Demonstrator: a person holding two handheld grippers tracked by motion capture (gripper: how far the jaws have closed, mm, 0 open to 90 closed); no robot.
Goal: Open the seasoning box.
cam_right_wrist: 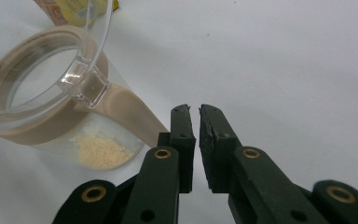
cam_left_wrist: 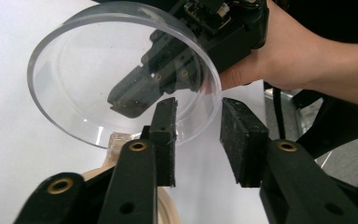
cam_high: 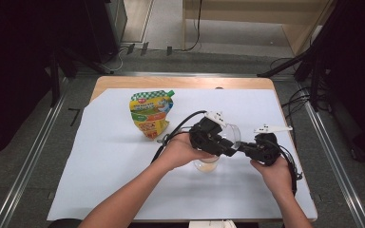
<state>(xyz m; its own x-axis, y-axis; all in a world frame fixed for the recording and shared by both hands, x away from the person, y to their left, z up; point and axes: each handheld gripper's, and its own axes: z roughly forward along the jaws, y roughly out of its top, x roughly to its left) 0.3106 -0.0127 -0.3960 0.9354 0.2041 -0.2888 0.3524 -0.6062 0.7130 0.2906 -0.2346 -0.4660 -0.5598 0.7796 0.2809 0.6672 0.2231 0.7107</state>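
We count one clear jar (cam_right_wrist: 51, 107) with a beige rim and handle, standing on the white table cover (cam_high: 104, 161) near the front middle; one clear round lid (cam_left_wrist: 121, 70) hinged to it, tipped up and open; a small heap of pale crumbs (cam_right_wrist: 100, 151) lies in the bottom; one yellow-green spouted pouch (cam_high: 150, 113) lies further back left, well apart from the jar; its print is too small for us to read. Two grippers; our left gripper (cam_left_wrist: 198, 135) has jaws apart, one pad touching the lid's lower edge, nothing clamped; our right gripper (cam_right_wrist: 196, 140) sits just beside the jar handle, jaws nearly together with a thin gap, holding nothing.
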